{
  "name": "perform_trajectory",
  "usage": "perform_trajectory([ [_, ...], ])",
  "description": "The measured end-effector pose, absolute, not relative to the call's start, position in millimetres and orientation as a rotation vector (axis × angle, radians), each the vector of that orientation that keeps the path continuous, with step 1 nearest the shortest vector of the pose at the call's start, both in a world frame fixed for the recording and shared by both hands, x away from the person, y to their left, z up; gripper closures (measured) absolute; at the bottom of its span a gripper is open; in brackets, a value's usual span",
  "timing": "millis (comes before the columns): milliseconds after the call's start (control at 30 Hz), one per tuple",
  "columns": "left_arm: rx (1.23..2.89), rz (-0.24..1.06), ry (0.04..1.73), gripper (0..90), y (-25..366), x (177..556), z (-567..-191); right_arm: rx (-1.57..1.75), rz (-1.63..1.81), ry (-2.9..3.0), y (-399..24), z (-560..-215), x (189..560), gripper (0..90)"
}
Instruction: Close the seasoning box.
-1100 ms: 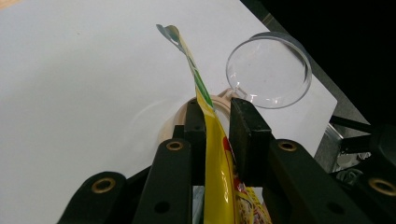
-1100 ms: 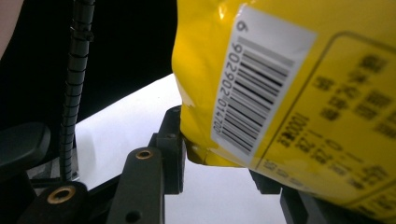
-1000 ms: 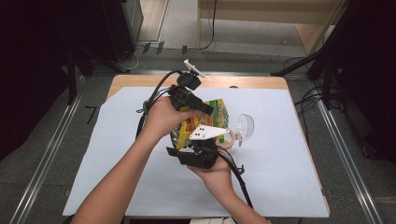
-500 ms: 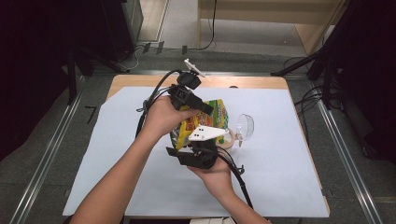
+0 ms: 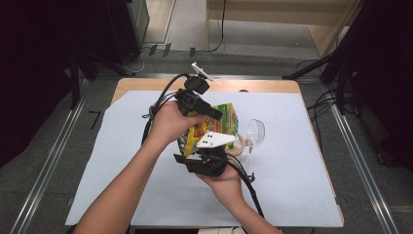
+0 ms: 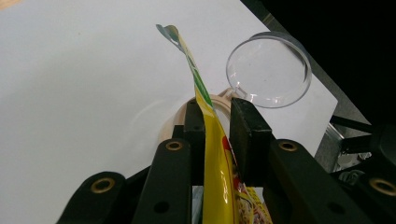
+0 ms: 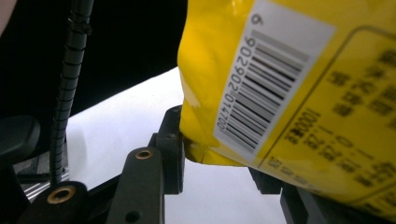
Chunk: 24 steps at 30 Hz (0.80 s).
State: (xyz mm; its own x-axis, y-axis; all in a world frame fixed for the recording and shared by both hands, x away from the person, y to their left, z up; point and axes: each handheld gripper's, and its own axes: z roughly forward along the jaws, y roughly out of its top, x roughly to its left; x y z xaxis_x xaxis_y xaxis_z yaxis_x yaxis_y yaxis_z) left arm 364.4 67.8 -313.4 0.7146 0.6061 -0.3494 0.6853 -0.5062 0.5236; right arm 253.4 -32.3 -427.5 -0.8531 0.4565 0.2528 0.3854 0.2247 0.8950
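A yellow snack bag (image 5: 221, 124) hangs above the white sheet between both hands. My left gripper (image 5: 210, 113) comes in from the far side and is shut on the bag's thin upper edge (image 6: 210, 135), seen edge-on between its jaws (image 6: 218, 116). My right gripper (image 5: 207, 151) sits at the near side under its grey plate. In the right gripper view the bag's barcode face (image 7: 280, 84) fills the upper right. Its lower corner rests against the left finger (image 7: 170, 149), and the other finger is half hidden behind the bag. A clear cup (image 5: 255, 131) lies on its side to the right.
A beige ring (image 5: 238, 145) lies on the sheet beside the clear cup (image 6: 268, 70), just under the bag. The white sheet (image 5: 302, 185) covers a wooden table (image 5: 253, 86). Black cables trail from both grippers toward the table's far-left and near edges.
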Motion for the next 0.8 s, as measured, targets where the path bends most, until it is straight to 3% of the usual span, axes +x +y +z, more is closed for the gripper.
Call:
perform_trajectory([
  [800,2.265,-0.159,0.973,77.6,68.7,364.4,-315.1,0.825,1.733,2.396,-32.4,-428.5,251.8,62.7],
])
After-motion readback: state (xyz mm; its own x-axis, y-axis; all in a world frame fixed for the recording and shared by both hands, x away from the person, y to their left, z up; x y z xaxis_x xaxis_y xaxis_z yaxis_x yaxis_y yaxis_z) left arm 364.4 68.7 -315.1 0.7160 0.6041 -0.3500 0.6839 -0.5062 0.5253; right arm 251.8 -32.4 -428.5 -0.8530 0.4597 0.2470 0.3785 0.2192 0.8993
